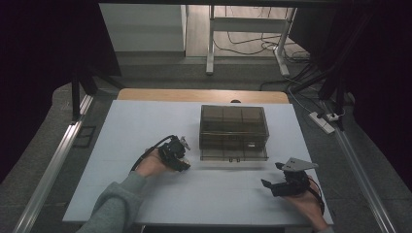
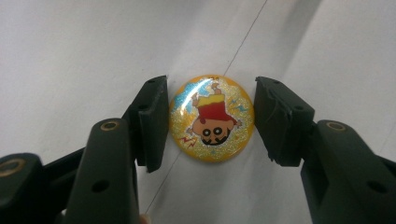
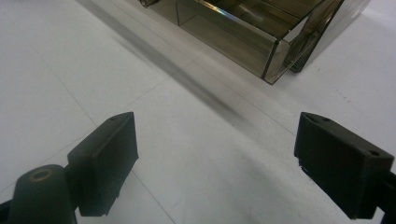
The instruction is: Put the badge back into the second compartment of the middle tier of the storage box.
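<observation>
The left claw is clamped on a round yellow glitter badge printed with a cartoon figure; both black pads sit against the badge's rim (the badge lies flat on the white bench); in the high view the left claw rests just left of a smoky transparent plastic compartment box; the right claw stands wide apart with bare bench between its pads; it hovers near the box's front right corner.

Dim, dark-edged high view; both gripper views brighter, with glare on the glittery badge.
</observation>
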